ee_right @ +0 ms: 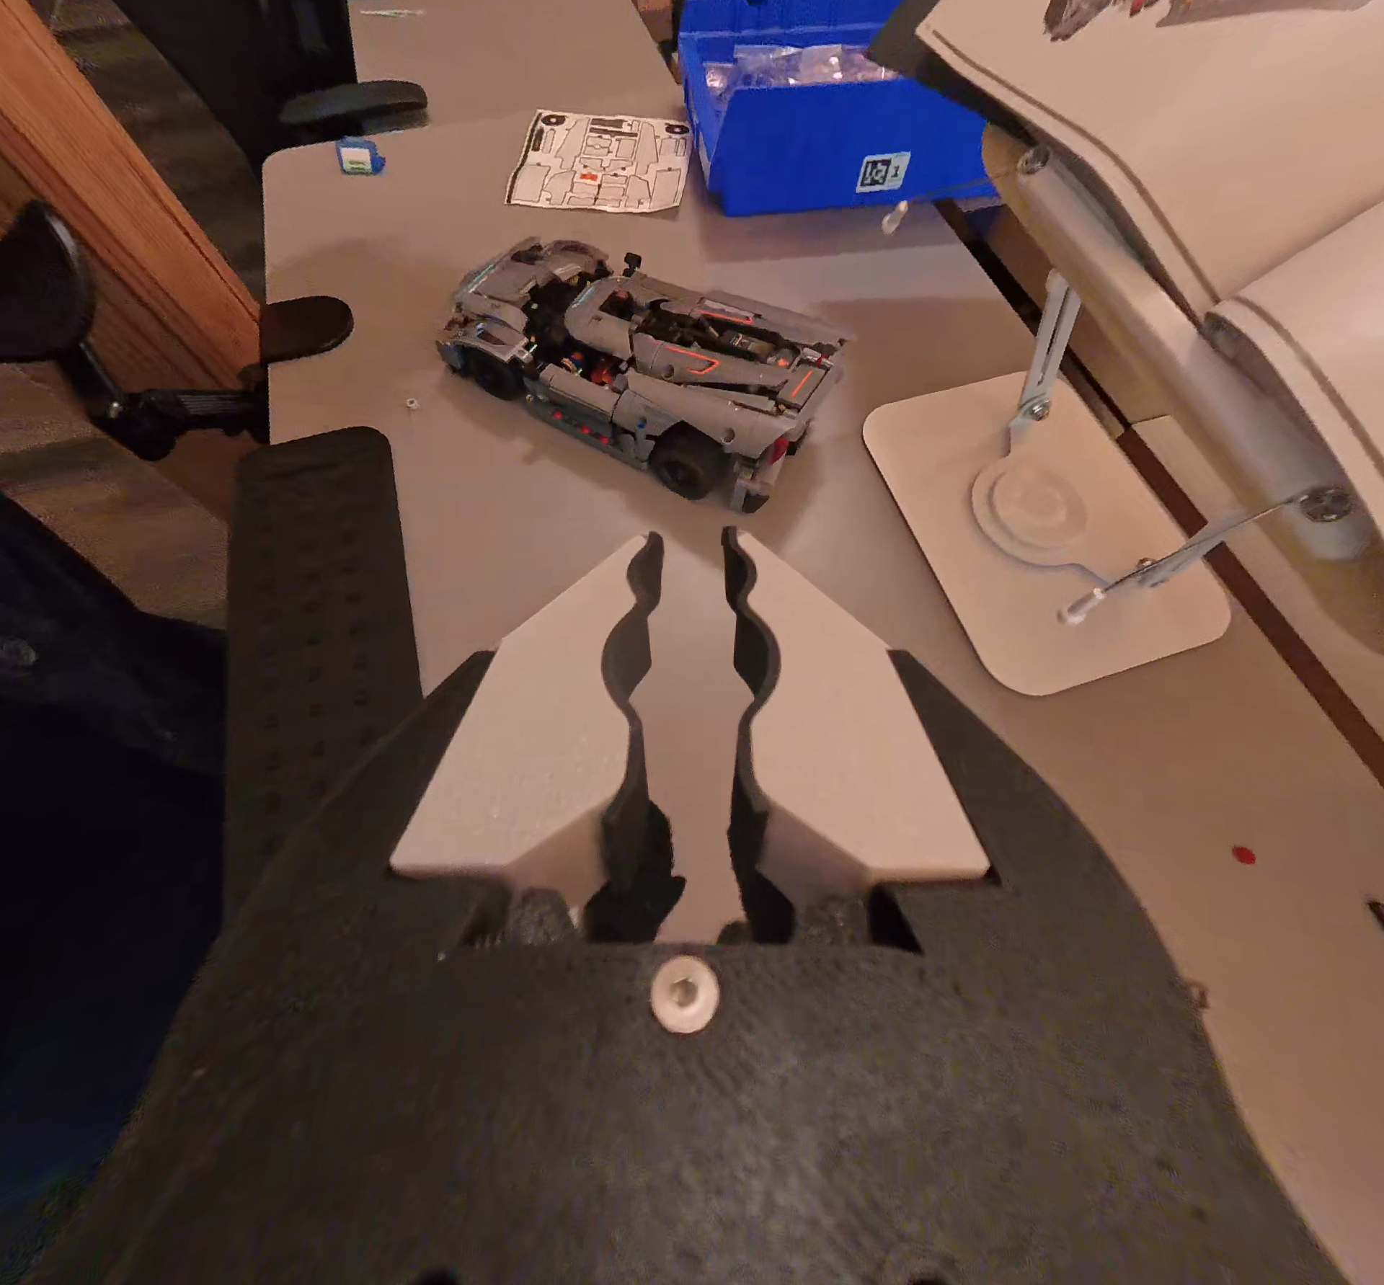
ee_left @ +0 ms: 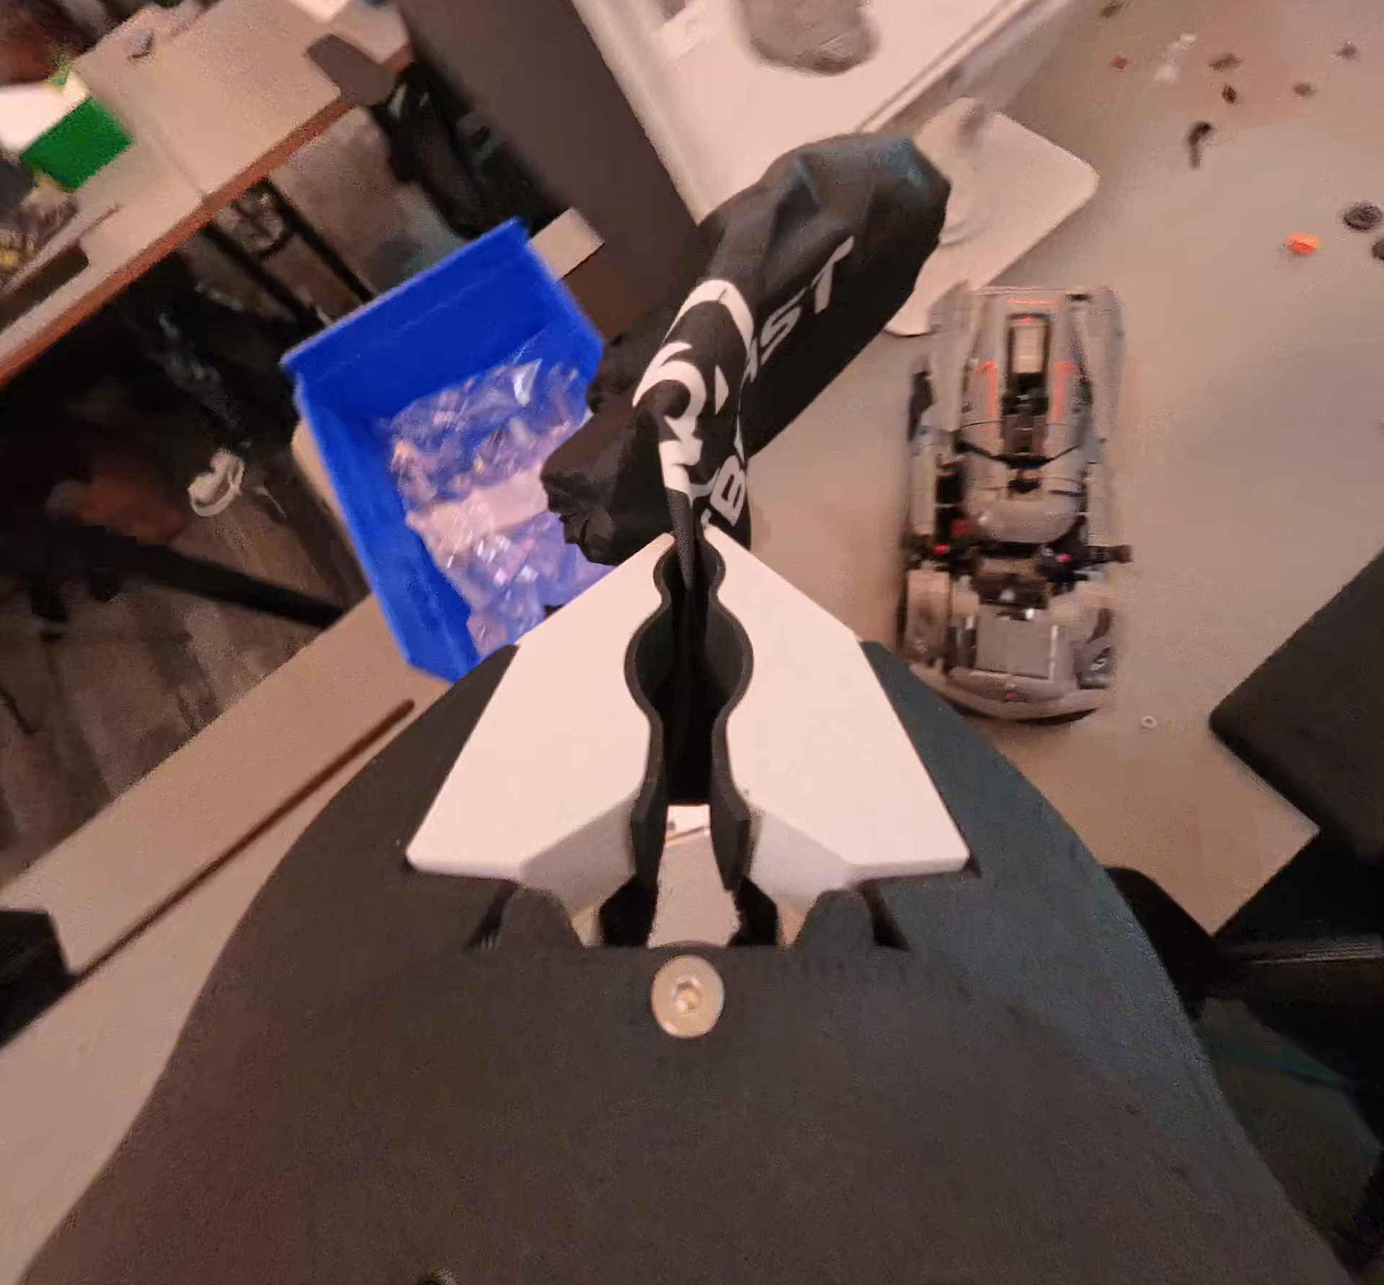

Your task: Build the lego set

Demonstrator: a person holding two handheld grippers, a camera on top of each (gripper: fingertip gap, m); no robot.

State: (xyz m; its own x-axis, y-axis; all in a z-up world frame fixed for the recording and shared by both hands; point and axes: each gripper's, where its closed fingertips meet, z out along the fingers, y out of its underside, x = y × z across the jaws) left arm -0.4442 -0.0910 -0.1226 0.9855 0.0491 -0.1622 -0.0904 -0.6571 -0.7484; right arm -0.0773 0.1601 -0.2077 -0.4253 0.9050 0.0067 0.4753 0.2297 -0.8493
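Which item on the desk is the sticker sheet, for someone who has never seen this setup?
Start at the blue bin at the desk's far edge. Just left of it, beyond the grey Lego car, lies the sticker sheet: the only flat white paper there, printed with black outlined shapes.
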